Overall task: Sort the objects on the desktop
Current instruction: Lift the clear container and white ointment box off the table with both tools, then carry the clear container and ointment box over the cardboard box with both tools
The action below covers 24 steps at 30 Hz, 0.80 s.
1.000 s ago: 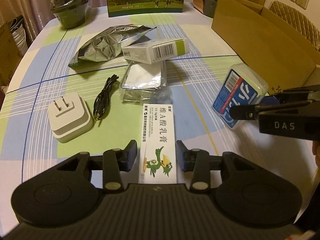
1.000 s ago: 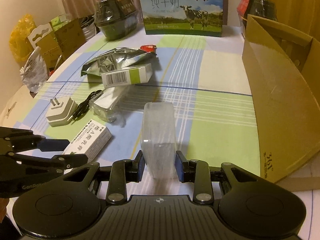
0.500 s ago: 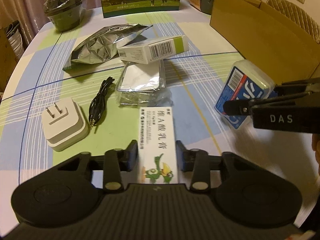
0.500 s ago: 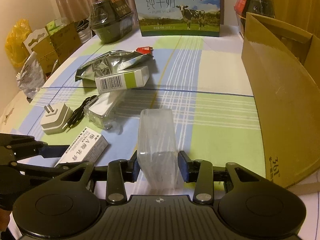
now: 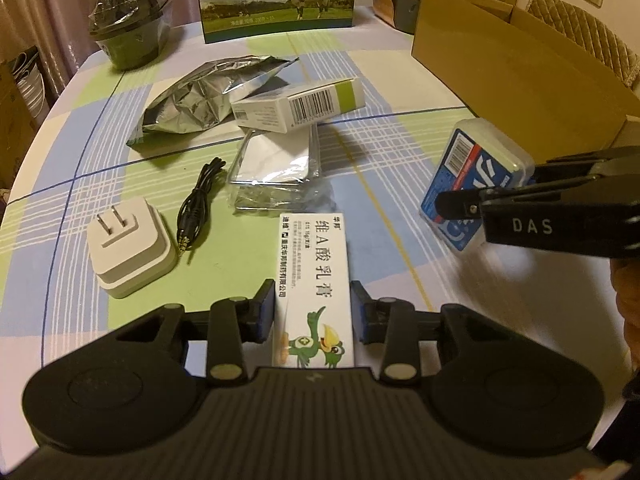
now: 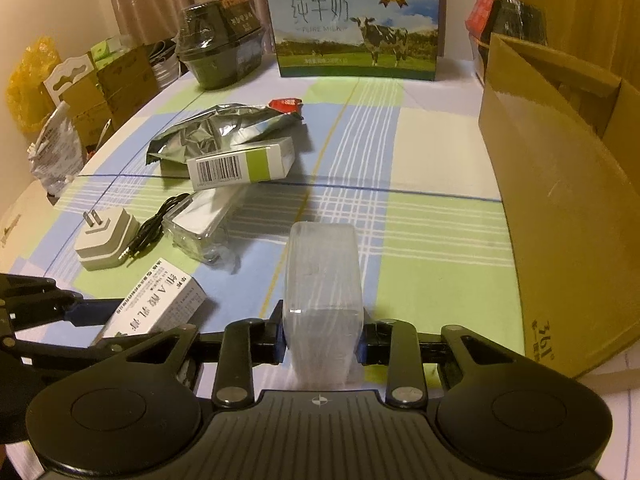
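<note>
Checked cloth covers the desk (image 6: pixel 440 240), where a cardboard box (image 6: pixel 560 200) stands at the right, the right gripper (image 6: pixel 322 338) has just closed on a clear case (image 6: pixel 322 280), and the left gripper (image 5: pixel 314 312) clasps a white carton (image 5: pixel 314 272).

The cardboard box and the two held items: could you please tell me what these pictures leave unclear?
- Cardboard box: contents hidden by its own walls in both views.
- Clear plastic case: label faces away in the right wrist view; the right gripper hides its lower end.
- Ointment box: small print unreadable; the left gripper body cuts off its near end.
</note>
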Tool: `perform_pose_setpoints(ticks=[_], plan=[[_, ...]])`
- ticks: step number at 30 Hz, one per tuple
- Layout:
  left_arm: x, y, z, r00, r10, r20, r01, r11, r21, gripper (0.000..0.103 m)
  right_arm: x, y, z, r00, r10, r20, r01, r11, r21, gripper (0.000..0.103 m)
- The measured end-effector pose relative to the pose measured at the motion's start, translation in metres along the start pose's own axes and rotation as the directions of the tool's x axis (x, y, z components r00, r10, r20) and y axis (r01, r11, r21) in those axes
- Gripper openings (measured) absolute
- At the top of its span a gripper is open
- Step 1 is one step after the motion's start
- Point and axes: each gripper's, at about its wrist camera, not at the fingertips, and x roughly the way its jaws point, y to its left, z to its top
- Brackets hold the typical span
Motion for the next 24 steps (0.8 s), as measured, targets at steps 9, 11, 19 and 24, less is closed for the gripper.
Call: perform_pose_setpoints(ticks=[9,11,19,24], plan=[[-0.019,0.000,0.002,1.000,0.004,0.016,-0.004,1.000,-0.012,0.033,-0.025,0.006,0.000,0.999,-0.013,0.052,0.014,0.999,-0.029,0.028],[-0.025,-0.003,0.003,1.000,0.001,0.023,-0.001,1.000,-0.010,0.033,-0.033,0.005,0.001,0.998,-0.015,0.058,0.017,1.000,-0.023,0.028],[-0.053,-0.017,0.012,0.999,-0.010,0.053,0.009,1.000,0.009,0.033,-0.069,0.000,0.003,0.995,-0.025,0.094,0.024,1.000,0.015,0.028],[-0.070,-0.028,0.015,0.997,-0.023,0.072,0.022,1.000,0.017,0.033,-0.095,-0.004,0.005,0.991,-0.038,0.130,0.035,0.999,0.026,0.028]])
